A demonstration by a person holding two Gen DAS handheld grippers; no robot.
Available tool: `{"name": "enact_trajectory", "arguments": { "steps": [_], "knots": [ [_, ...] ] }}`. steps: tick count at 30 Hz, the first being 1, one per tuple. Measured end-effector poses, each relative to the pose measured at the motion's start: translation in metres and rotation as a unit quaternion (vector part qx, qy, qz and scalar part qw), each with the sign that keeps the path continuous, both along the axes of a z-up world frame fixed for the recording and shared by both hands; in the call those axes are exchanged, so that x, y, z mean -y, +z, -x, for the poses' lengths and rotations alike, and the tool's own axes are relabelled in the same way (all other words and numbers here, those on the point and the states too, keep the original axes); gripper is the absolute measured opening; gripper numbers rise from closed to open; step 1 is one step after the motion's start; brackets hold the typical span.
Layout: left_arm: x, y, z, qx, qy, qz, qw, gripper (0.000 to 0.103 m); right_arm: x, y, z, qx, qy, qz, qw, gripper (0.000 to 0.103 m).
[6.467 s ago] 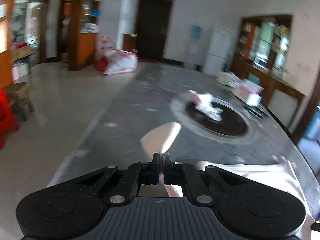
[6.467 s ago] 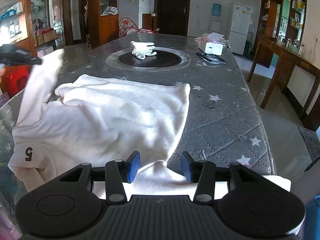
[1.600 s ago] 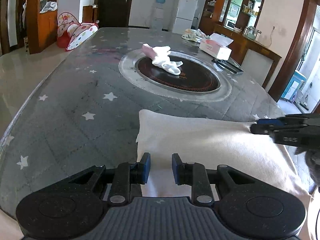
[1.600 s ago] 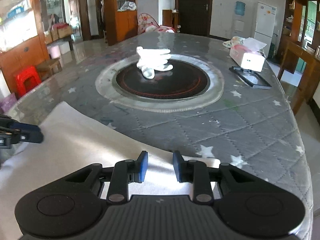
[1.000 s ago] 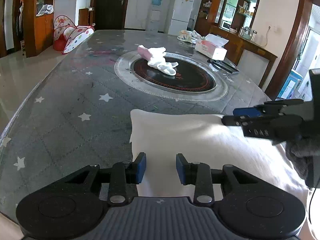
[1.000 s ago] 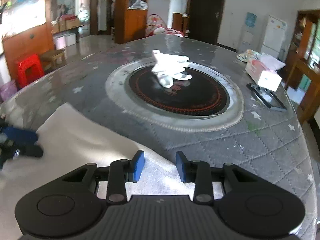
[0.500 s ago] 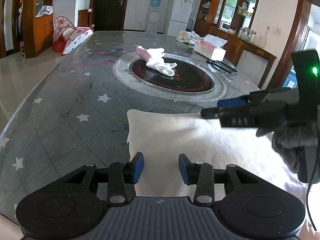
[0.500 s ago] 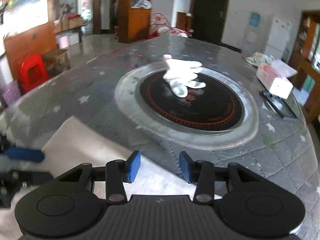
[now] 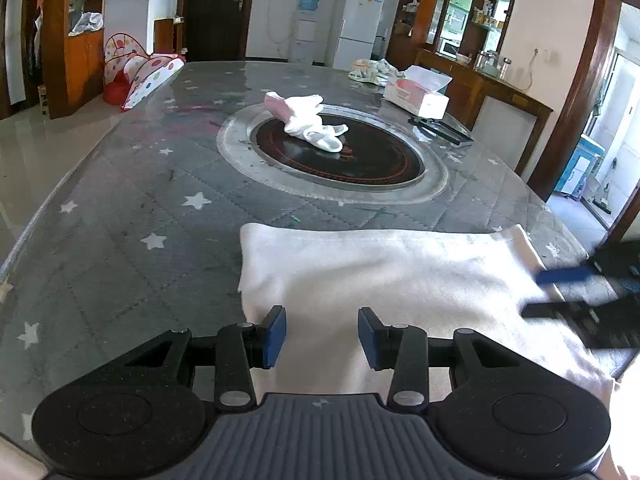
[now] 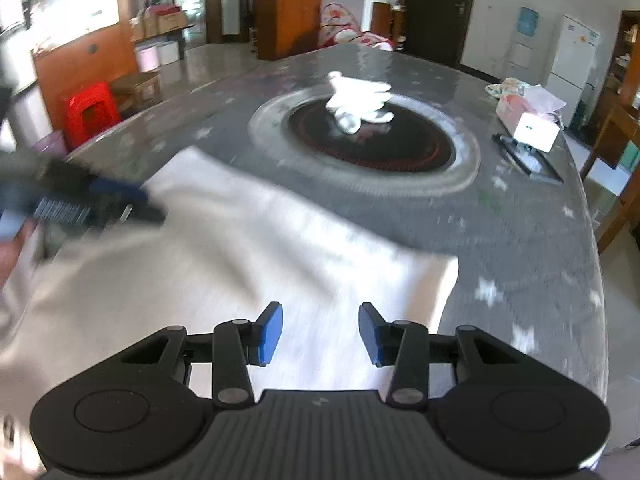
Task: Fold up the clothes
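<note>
Since half a second ago the right tool point(image 9: 560, 292) has swung away from the middle of the folded white garment point(image 9: 384, 276) to its right end, while the left tool point(image 9: 322, 338) hovers over the near-left corner. Both tools stand spread with nothing between the pads, and the garment lies flat on the star-patterned table point(image 9: 132, 200), on the near side of the dark round inset point(image 9: 340, 154). For a neat next fold, each tool would best pinch a matching corner and carry the edges across evenly.
</note>
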State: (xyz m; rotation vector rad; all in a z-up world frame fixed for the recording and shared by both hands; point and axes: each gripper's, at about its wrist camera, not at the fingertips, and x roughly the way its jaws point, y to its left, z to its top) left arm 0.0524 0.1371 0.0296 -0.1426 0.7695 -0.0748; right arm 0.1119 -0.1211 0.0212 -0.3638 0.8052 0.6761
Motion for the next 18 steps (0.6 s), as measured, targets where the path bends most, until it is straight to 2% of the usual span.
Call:
{"name": "enact_trajectory", "arguments": {
  "steps": [5,10,12,18],
  "knots": [
    [0.007,0.012,0.024,0.013,-0.025,0.012,0.9995,0.045,0.018,0.001,0.044,0.002,0.023,-0.008,1.0,0.042],
    [0.03,0.015,0.069,0.025,-0.074,-0.014,0.9968,0.046,0.029,-0.005,0.09,0.011,0.049,0.002,0.999,0.042],
    [0.038,0.014,0.086,0.027,-0.092,-0.024,0.9951,0.047,0.03,-0.004,0.106,0.028,0.053,0.008,0.998,0.043],
    [0.063,0.006,0.133,0.038,-0.146,-0.062,0.9867,0.051,0.021,0.006,0.146,0.036,0.092,-0.013,0.995,0.047]
  ]
}}
